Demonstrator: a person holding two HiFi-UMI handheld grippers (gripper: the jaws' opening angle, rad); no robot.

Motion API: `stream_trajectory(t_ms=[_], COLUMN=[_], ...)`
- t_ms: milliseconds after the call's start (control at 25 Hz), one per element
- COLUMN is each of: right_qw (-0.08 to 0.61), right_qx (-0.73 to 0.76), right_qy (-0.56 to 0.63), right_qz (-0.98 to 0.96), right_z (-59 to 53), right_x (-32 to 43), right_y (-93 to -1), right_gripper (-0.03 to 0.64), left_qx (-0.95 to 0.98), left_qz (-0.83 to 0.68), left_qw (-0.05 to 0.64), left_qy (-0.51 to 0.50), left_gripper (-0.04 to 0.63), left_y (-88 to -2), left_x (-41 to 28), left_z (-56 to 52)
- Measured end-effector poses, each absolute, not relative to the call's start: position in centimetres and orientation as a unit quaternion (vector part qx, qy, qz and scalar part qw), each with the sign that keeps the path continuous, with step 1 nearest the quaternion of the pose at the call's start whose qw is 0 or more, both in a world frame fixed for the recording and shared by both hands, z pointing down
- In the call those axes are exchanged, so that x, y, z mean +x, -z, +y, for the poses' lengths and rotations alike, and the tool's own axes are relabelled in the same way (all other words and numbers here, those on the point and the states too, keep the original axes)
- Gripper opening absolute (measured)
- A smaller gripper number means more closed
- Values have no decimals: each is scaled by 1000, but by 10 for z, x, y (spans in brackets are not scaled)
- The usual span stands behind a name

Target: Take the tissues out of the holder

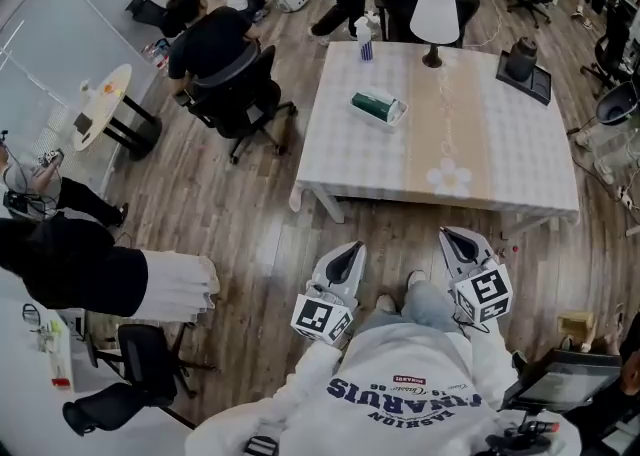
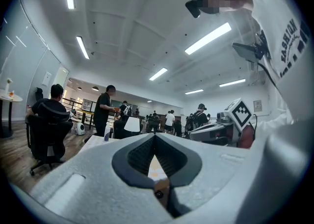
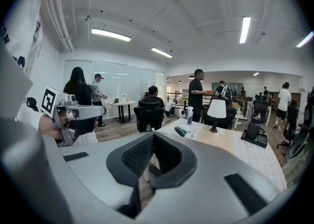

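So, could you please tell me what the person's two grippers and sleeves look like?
Both the left gripper and the right gripper have pale grey shells tapering to a point, with dark ribbed pads inside. Each carries a white cube printed with black square markers. The sleeves belong to a white sweatshirt with navy lettering.
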State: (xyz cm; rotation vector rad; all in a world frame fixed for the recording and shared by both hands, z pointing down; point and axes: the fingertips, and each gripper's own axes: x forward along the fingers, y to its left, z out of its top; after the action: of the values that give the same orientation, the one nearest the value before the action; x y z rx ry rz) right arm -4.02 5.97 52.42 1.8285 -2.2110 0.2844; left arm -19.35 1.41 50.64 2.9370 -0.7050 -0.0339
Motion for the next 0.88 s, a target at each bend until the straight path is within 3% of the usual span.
stream_trajectory(t_ms=[880], right_qw=[121], right_qx=[624], right_qy=[-105], right_qz=[-765], right_z=[-39], right_x=[31], right_y=[-536], right_gripper=[9], left_qx=[971], left_qz=[-235], left_qw=[51], left_qy=[14], left_gripper=[5], left_y=[-511], left_x=[-116], left_z=[-83])
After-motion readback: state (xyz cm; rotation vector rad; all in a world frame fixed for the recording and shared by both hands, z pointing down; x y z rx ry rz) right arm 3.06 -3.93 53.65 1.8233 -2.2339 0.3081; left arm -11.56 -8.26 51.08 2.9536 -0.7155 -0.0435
